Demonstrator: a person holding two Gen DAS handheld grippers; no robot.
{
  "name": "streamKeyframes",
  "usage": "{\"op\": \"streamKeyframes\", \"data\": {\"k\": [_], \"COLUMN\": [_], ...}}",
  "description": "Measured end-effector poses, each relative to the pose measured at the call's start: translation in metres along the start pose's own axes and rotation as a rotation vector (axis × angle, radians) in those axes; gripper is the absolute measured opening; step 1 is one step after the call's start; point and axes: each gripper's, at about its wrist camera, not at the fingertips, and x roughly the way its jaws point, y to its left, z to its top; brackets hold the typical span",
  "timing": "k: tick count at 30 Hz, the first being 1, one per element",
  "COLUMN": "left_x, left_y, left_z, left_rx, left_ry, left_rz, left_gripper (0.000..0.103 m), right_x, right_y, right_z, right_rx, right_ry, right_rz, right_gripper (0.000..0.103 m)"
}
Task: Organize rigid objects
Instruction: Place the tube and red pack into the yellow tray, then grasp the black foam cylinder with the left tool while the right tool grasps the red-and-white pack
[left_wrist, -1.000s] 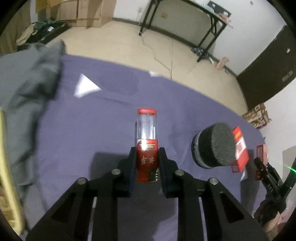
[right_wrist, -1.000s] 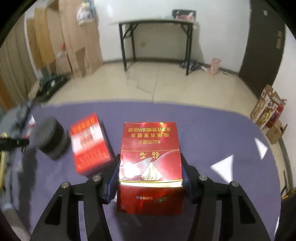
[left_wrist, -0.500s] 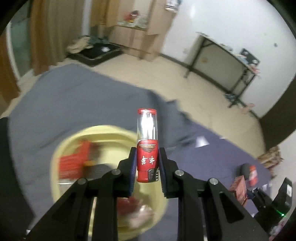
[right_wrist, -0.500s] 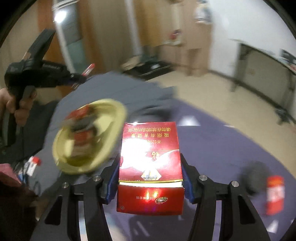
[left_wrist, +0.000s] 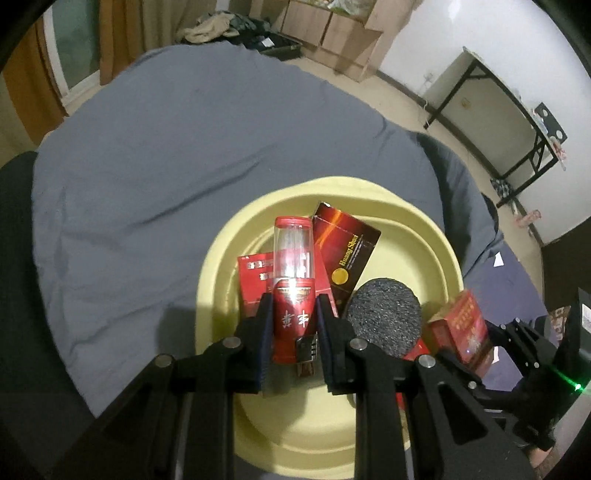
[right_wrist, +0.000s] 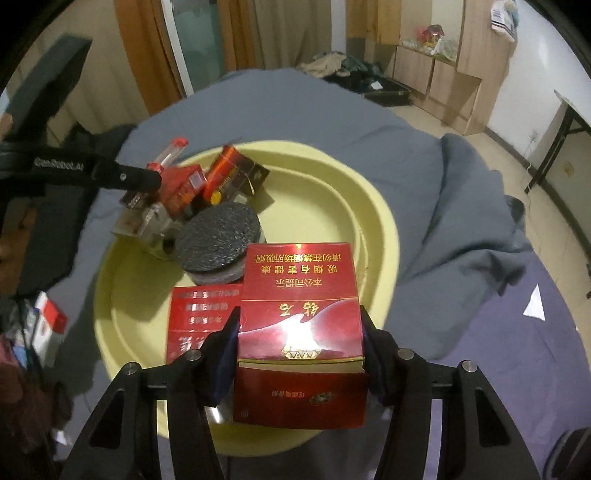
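We just swung over the yellow bowl (left_wrist: 221, 266); left gripper (left_wrist: 293, 325) squeezes the lighter (left_wrist: 293, 280), right gripper (right_wrist: 301, 354) squeezes the red box (right_wrist: 301, 295) (probably cigarettes), ready to drop.

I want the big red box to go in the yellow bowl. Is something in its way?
Partly. The right gripper holds the big red box over the yellow bowl. Directly beneath lies another red box, beside a black round tin. The bowl's right side looks bare.
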Motion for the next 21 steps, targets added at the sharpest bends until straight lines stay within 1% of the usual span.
{"op": "streamKeyframes", "data": {"k": [3, 6, 9, 11, 12, 13, 14, 15, 16, 17, 19, 21], "left_x": [0.006, 0.002, -0.002, -0.004, -0.005, -0.008, -0.013, -0.018, -0.027, -0.033, -0.039, -0.041], "left_y": [-0.001, 0.002, 0.004, 0.005, 0.005, 0.005, 0.004, 0.001, -0.005, -0.012, -0.032, -0.068], "left_z": [0.003, 0.004, 0.005, 0.005, 0.006, 0.006, 0.006, 0.007, 0.007, 0.008, 0.01, 0.009], "left_rx": [0.001, -0.004, 0.002, 0.002, -0.004, -0.011, -0.019, -0.023, -0.018, -0.006, 0.034, 0.108], "left_ry": [0.003, 0.004, 0.007, 0.009, 0.007, 0.0, -0.016, -0.039, -0.07, -0.085, -0.084, -0.056], "left_rz": [-0.012, 0.001, -0.005, 0.003, 0.003, 0.001, -0.002, -0.004, -0.011, -0.022, -0.059, -0.099], "left_gripper": [0.024, 0.024, 0.026, 0.044, 0.068, 0.089, 0.099, 0.101, 0.103, 0.103, 0.103, 0.103], "right_x": [0.009, 0.009, 0.008, 0.006, -0.002, -0.011, -0.017, -0.027, -0.041, -0.052, -0.083, -0.107], "right_y": [0.025, 0.03, 0.028, 0.025, 0.022, 0.021, 0.02, 0.015, 0.009, 0.003, -0.019, -0.044], "right_z": [0.004, 0.005, 0.008, 0.009, 0.007, 0.004, 0.002, -0.002, -0.009, -0.017, -0.045, -0.074], "right_rx": [0.012, 0.016, 0.019, 0.046, 0.06, 0.073, 0.083, 0.101, 0.13, 0.15, 0.196, 0.23], "right_ry": [-0.007, -0.009, -0.001, -0.009, -0.022, -0.056, -0.084, -0.114, -0.148, -0.168, -0.228, -0.25], "right_rz": [0.0, 0.002, -0.002, 0.025, 0.042, 0.06, 0.07, 0.079, 0.086, 0.081, 0.039, -0.026], "right_gripper": [0.056, 0.056, 0.058, 0.068, 0.083, 0.094, 0.096, 0.096, 0.1, 0.103, 0.103, 0.103]}}
